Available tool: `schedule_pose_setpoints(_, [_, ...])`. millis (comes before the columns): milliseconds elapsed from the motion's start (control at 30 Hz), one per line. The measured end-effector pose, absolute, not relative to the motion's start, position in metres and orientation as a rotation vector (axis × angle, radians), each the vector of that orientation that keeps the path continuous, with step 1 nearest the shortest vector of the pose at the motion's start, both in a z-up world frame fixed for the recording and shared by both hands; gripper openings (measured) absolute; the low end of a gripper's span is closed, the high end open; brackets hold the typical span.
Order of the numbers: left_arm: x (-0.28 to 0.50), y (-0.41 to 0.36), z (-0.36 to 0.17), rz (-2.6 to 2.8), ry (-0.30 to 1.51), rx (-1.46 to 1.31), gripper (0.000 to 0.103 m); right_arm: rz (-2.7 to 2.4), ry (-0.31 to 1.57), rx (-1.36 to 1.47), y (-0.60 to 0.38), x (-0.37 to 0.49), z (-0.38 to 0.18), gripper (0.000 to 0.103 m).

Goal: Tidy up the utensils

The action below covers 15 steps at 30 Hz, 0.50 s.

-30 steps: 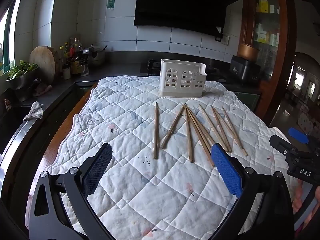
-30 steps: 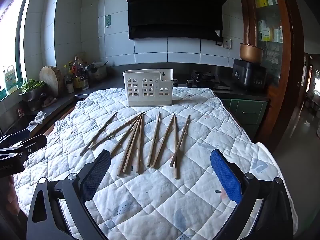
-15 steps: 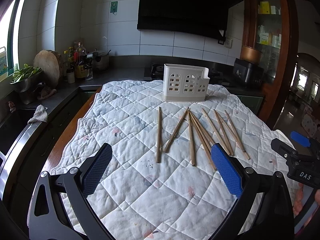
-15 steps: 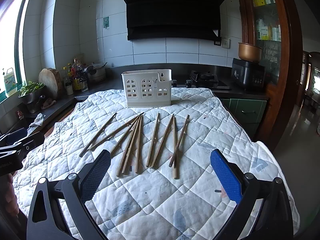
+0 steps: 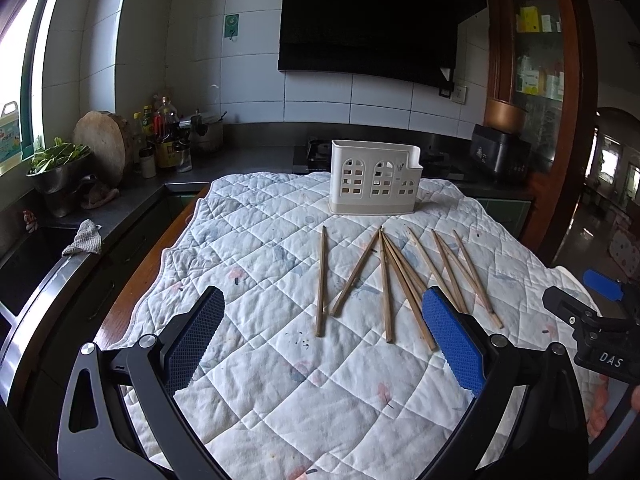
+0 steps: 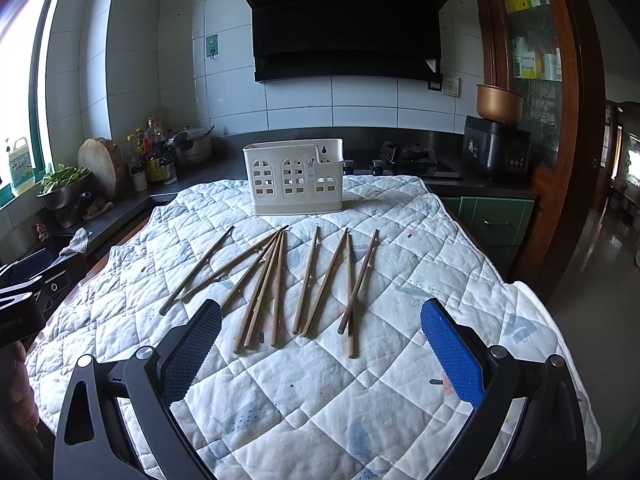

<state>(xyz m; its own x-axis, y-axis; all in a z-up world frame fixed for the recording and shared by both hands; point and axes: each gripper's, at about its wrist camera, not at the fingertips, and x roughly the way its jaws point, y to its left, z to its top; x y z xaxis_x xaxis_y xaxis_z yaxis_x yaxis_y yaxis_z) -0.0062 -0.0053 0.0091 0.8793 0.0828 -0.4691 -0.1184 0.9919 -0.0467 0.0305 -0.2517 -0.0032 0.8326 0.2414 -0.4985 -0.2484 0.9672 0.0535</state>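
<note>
Several wooden chopsticks (image 5: 384, 284) (image 6: 276, 288) lie loose in a rough row on a white quilted cloth (image 5: 280, 380) (image 6: 400, 400). Behind them a white plastic utensil holder (image 5: 374, 178) (image 6: 296, 178) with arched cut-outs stands upright and looks empty. My left gripper (image 5: 320, 304) hovers open above the near part of the cloth, short of the chopsticks, nothing between its blue pads. My right gripper (image 6: 320, 312) is open too, just in front of the chopsticks' near ends. Each gripper shows at the edge of the other's view.
A dark counter runs along the left with a sink, a rag (image 5: 84, 236), a metal bowl of greens (image 5: 56, 164), a round cutting board and bottles (image 5: 164, 136). A stove (image 6: 408, 156) and a black cooker (image 6: 496, 148) stand behind the holder. A wooden cabinet fills the right.
Both views have tilted up slightly and drawn back a little; the chopsticks and holder sit lower in frame. Both grippers stayed open and nothing on the cloth moved.
</note>
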Motion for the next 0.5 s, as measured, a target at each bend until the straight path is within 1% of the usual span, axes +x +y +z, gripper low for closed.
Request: schedule_pose_setpoints(500, [-0.005, -0.0057, 0.0089, 0.115, 0.486, -0.068, 0.098, 0.259, 0.526, -0.016, -0.2513, 0.0315, -0.0036, 0.096])
